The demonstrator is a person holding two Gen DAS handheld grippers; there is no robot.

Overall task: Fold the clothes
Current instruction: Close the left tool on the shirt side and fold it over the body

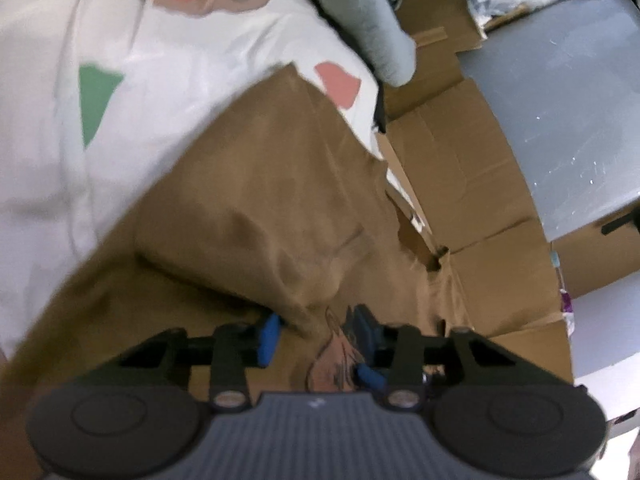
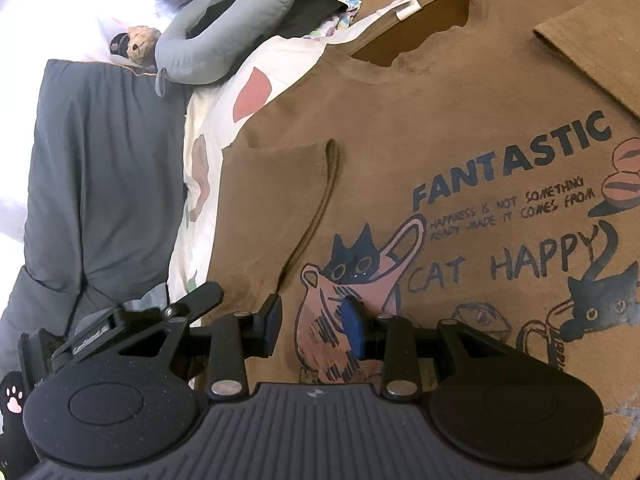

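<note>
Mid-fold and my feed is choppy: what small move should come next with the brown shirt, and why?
Probably carry the left gripper on across, laying its fabric over the print. It appears to pinch a raised fold of the brown T-shirt, and one sleeve is already folded in. The right gripper is open above the print, so it could then press the fold flat.

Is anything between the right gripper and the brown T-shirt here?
Nothing visible. The right gripper sits open directly over the brown T-shirt, above its cat print. The neck pillow and dark jacket lie off to the side.
</note>
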